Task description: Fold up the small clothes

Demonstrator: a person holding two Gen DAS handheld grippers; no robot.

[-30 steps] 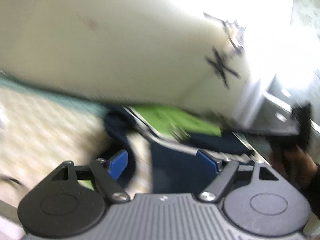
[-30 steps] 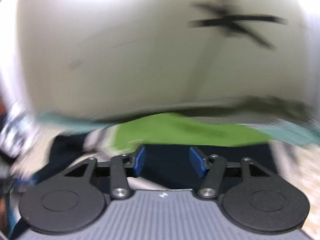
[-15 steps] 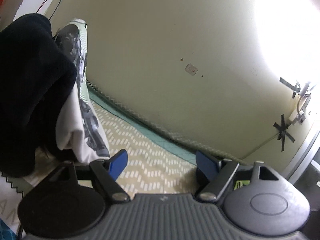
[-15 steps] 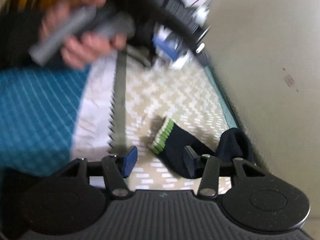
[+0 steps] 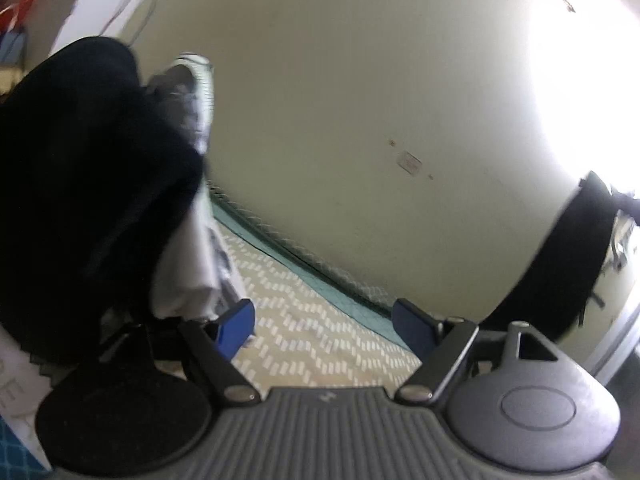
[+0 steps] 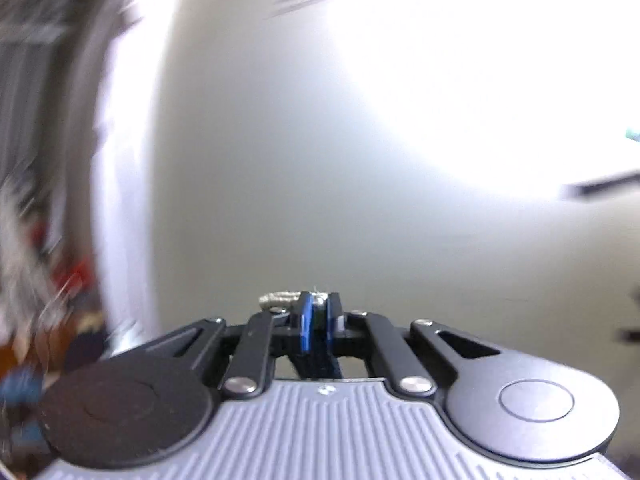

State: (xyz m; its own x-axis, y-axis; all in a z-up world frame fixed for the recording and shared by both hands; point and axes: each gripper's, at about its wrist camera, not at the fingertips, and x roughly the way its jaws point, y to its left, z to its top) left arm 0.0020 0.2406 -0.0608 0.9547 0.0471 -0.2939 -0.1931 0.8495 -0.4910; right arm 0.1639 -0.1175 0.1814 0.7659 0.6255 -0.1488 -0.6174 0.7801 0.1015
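Pale cream wall [image 5: 360, 100] is filling both views. Cream chevron-print bed cover with a teal edge [image 5: 320, 340] is lying below it in the left wrist view. A heap of black cloth [image 5: 80, 180] is sitting at the left of that cover, with a white printed garment [image 5: 192, 272] tucked against it.

A long dark shape [image 5: 568, 260] is hanging at the right edge. It is probably the lifted piece, but it is too blurred to confirm.

Left gripper [image 5: 324, 324] is hovering over bare cover with its jaws standing wide apart and nothing between them.

Right gripper [image 6: 316, 320] is up in the air facing the wall. Its jaws have just been closing and are now clamping a thin dark garment [image 6: 317, 362], with a pale frayed edge [image 6: 280, 299] poking out at the tips.

The step looks like carrying that small piece to the bare cover. To do it well:
- Keep the pinch firm, since only the edge is being held.
- Lower it slowly so it is draping flat.
- Bring the free gripper to the dangling end before folding.
- Stay clear of the heap.
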